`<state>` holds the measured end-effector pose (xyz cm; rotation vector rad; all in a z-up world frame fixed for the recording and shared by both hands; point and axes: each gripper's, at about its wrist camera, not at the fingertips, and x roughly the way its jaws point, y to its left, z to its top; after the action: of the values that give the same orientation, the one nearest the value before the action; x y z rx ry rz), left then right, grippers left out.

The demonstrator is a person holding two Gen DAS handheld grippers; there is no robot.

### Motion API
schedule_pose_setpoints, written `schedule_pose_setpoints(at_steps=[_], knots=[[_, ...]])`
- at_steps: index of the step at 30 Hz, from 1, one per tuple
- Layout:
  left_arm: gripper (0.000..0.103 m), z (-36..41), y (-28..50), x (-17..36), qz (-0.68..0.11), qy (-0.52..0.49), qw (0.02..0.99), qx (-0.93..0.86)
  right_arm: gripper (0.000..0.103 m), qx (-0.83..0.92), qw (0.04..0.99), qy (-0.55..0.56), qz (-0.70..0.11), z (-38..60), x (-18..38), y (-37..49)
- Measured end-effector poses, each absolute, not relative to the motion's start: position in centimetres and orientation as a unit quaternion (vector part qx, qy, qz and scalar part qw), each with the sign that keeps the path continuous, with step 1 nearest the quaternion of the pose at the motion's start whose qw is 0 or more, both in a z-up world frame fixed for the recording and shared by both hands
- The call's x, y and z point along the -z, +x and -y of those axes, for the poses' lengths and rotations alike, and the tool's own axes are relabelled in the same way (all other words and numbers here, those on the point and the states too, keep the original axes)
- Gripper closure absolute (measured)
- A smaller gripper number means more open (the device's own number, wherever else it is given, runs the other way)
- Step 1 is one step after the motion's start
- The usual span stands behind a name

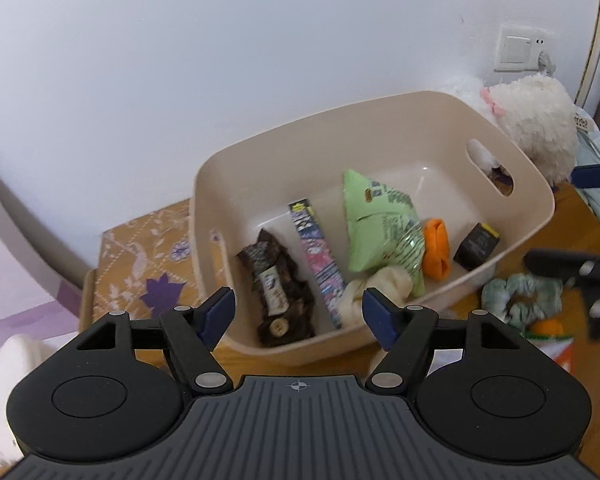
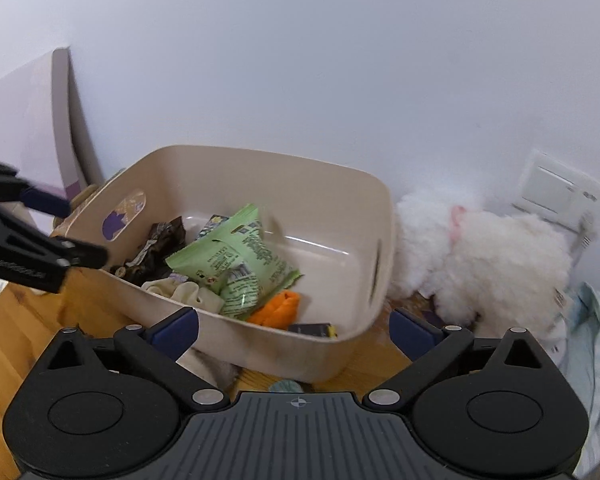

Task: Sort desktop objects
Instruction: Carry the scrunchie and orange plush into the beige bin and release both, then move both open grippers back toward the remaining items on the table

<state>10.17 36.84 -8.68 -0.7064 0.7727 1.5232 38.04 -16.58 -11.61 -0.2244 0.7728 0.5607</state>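
Note:
A beige plastic bin (image 1: pixel 380 128) stands on the wooden desk and also shows in the right wrist view (image 2: pixel 260 164). In it lie a green snack bag (image 1: pixel 376 220), a dark brown wrapper (image 1: pixel 278 288), a long pink strip pack (image 1: pixel 318 260), an orange item (image 1: pixel 436 252), a small black box (image 1: pixel 476 246) and a cream scrunchie (image 1: pixel 376 292). My left gripper (image 1: pixel 298 314) is open and empty above the bin's near rim. My right gripper (image 2: pixel 294 330) is open and empty at the bin's near corner. A green scrunchie (image 1: pixel 520 296) lies on the desk right of the bin.
A white plush toy (image 2: pixel 496 256) sits against the wall right of the bin, below a wall socket (image 2: pixel 556 188). A patterned yellow box (image 1: pixel 140 256) stands left of the bin. An orange-and-green packet (image 1: pixel 552 334) lies near the green scrunchie. Pale cloth (image 2: pixel 588 352) lies at the right.

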Motion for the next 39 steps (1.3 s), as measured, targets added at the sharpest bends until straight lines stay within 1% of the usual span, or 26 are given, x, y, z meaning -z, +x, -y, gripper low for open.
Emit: schedule_pose_setpoints(at_steps=[8, 17, 21, 28, 39], knots=[[0.030, -32.9, 7.9, 8.7, -0.340, -0.304, 0.589, -0.667, 0.000, -0.237, 0.883, -0.125, -0.385, 18.8, 12.5, 34.8], [0.030, -29.5, 6.2, 11.3, -0.357, -0.326, 0.569, -0.665, 0.000, -0.191, 0.875, -0.151, -0.418, 20.2, 15.4, 31.9], [0.030, -28.5, 6.3, 12.7, -0.365, -0.336, 0.566, -0.658, 0.000, -0.174, 0.868, -0.135, -0.444, 20.9, 17.3, 31.0], [0.030, -27.9, 6.8, 14.3, -0.378, -0.344, 0.569, -0.645, 0.000, -0.169, 0.860, -0.112, -0.469, 20.5, 18.8, 30.6], [0.029, -29.2, 8.0, 16.5, -0.389, -0.365, 0.569, -0.626, 0.000, -0.183, 0.848, -0.126, -0.482, 18.3, 21.0, 31.0]])
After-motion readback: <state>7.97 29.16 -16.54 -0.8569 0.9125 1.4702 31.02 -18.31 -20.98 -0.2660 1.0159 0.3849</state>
